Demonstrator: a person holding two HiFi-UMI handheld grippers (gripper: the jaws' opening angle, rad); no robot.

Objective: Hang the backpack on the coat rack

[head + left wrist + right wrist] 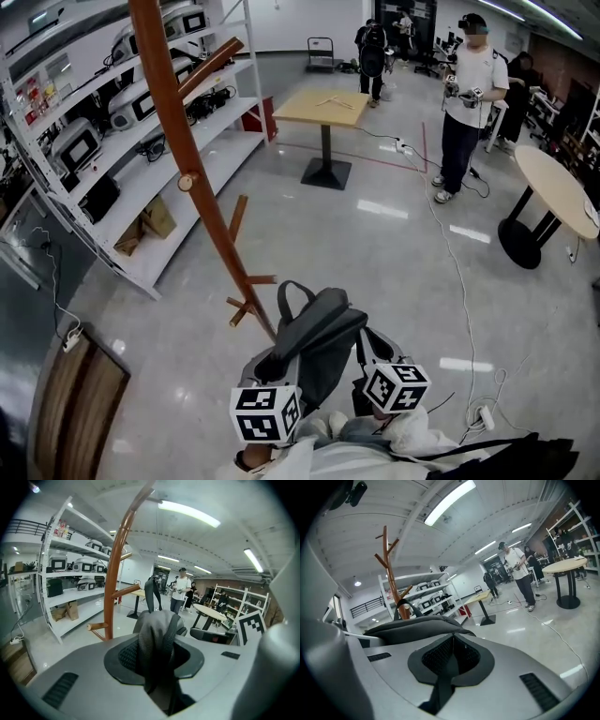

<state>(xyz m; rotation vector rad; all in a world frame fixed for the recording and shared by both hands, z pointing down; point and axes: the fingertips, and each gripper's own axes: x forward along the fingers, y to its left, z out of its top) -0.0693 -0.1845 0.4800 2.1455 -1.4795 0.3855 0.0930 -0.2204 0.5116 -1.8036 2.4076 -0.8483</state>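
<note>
Your left gripper (157, 660) is clenched on a bunched fold of the backpack (317, 349). Your right gripper (446, 670) is pinched on a thin dark strap of it. The bag hangs between the two claws at the lower middle of the head view, just right of the coat rack (192, 178) and near its low pegs (247, 302).

The biggest risk, as I judge it, is the carry loop (291, 300). It stands up from the top of the bag with neither claw on it, so it may flop aside and miss a peg as you lift. Your right claw has only a narrow strap, and the bag's weight could drag that through the pads. The low pegs point toward the bag and could snag the fabric on the way up. The rack is a slim pole whose base you cannot see, so a knock from the bag might rock it.

The floor (375, 272) is pale and glossy and mirrors the ceiling lights, so it is probably slick. A white cable (457, 272) runs down the right of the frame to a power strip (483, 417) at the lower right, close enough to trip you. White shelving (122, 131) loaded with equipment fills the upper left. A square table (323, 108) stands at the top middle and a round table (560, 192) at the right edge. A person (469, 94) stands at the upper right, well apart from you.
</note>
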